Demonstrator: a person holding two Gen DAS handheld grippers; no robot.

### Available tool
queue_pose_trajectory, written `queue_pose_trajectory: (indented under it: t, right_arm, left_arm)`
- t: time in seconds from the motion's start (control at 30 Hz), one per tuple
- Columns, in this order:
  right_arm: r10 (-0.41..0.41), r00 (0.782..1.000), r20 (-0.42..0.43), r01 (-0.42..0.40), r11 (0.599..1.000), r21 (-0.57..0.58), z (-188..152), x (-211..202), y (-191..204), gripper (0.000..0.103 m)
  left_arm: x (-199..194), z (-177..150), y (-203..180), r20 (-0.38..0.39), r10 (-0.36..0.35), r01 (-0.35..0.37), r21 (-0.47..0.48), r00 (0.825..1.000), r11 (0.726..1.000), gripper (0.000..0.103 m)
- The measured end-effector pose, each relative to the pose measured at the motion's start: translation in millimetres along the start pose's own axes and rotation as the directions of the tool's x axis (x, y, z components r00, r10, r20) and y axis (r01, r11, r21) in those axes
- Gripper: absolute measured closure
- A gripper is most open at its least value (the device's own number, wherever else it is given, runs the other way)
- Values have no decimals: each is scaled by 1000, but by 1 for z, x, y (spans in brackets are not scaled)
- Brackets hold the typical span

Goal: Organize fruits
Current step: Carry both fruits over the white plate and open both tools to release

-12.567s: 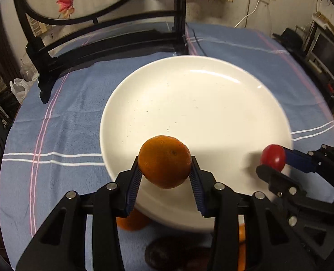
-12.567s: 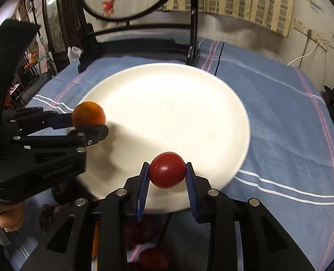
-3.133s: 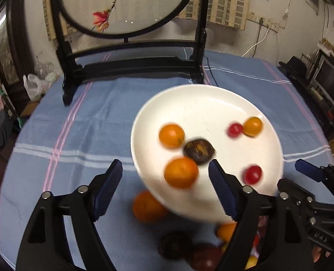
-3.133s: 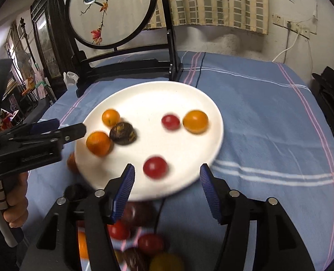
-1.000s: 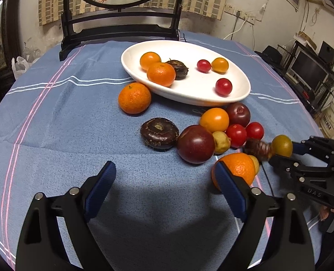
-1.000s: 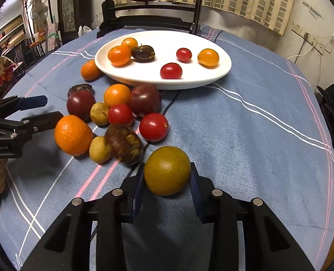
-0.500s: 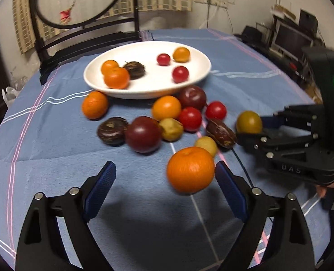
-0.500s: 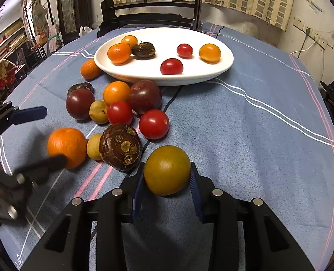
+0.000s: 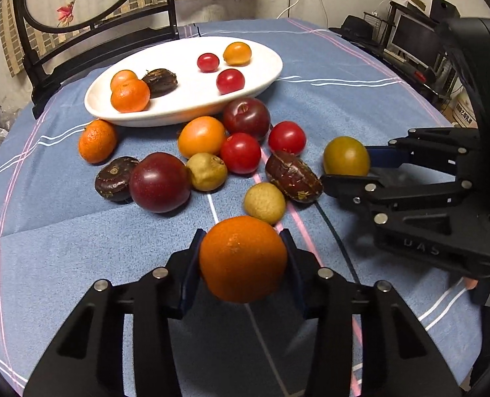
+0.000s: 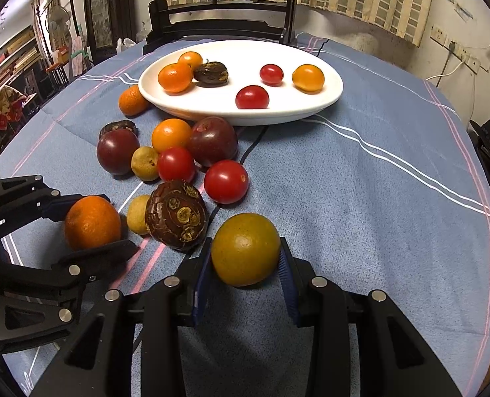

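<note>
Two fruits are gripped: the left gripper (image 9: 243, 264), jaws just closed, clamps a round orange mandarin (image 9: 243, 258); the right gripper (image 10: 245, 266) clamps a smooth olive-yellow tomato (image 10: 245, 248). Both are probably light, soft and best pinched gently at the widest part.

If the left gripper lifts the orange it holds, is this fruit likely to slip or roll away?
The orange is round, so it would probably roll if released on the cloth. The left gripper has just been closing, and its pads now press both sides near the widest part, so it probably will not slip. Its peel looks dimpled, likely giving friction.
</note>
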State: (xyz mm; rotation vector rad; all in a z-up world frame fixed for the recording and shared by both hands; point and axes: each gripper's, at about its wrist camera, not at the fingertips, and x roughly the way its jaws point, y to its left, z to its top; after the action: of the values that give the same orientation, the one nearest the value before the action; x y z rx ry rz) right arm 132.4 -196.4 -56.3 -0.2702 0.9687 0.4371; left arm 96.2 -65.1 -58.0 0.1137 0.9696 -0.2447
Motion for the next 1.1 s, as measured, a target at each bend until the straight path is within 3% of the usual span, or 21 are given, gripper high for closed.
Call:
queue_pose_trajectory:
  t: [0.3,0.47,0.63,0.77,0.93,1.1]
  right_arm:
    - [35,997,73,-39,998,43,4,-16,-6,66]
    - [59,987,151,-77,991,114,14,-29,-12,66]
    - [50,973,224,-80,989,126,43,-38,-12,66]
    - [31,965,261,-64,991,120,78,-29,-19,65]
    - [-39,971,236,-5,983,182,107,1,-44,65]
    - [1,980,199,-50,969,241,117,32,-60,65]
  left_arm:
    - [-28,17,14,83,55,-55,2,995,998,60]
    - [-37,55,30,126,85,-84,-11,988,996,60]
    - [-24,107,46,143,62,-52,-68,988,996,60]
    - [4,138,54,114,59,-45,-120,992,992,60]
    - [36,148,58,73,90,-78,-158,993,984,60]
    - [61,146,60,21,95,-90,-170,995,981,60]
